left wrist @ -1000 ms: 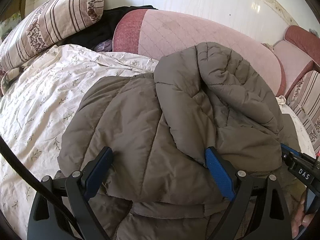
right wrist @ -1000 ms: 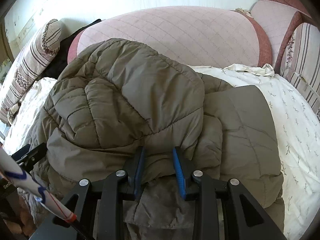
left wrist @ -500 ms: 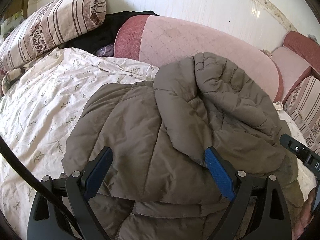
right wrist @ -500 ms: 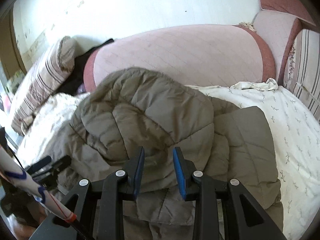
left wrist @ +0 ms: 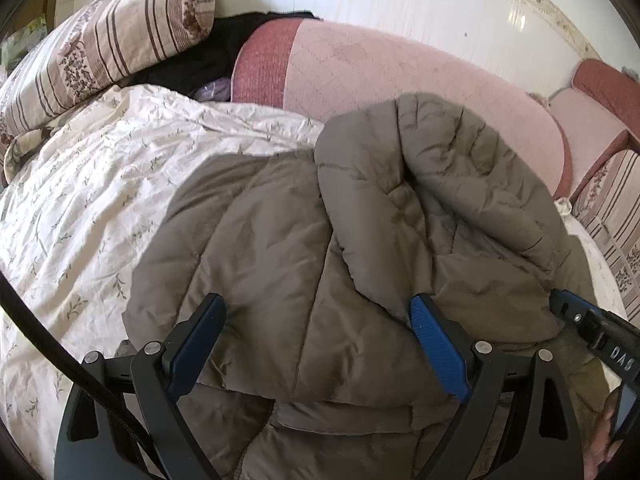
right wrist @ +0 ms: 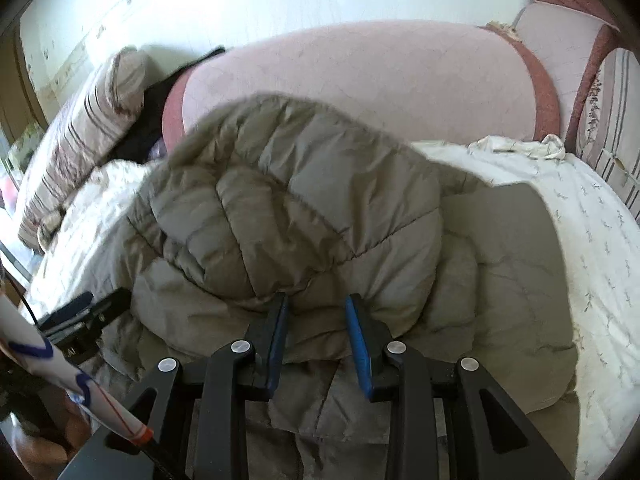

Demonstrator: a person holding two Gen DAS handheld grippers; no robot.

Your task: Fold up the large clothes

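Note:
A large grey-brown quilted puffer jacket (left wrist: 304, 264) lies bunched on a bed, its upper part folded over into a thick hump (left wrist: 448, 184). My left gripper (left wrist: 316, 320) is open wide, its blue pads on either side of the jacket's near edge, holding nothing. My right gripper (right wrist: 316, 316) has its jaws narrowly apart with a fold of the same jacket (right wrist: 304, 208) between them. The right gripper's tip shows at the right edge of the left wrist view (left wrist: 592, 328).
The bed has a white floral sheet (left wrist: 88, 208). A pink padded headboard (left wrist: 392, 68) stands behind the jacket. A striped pillow (left wrist: 104, 44) lies at the far left beside dark clothes (left wrist: 216, 56). Striped cushions (right wrist: 612, 120) line the right side.
The right gripper has pulled back and up with the jacket fold, so the hump has risen. The left gripper has stayed open at the jacket's near edge.

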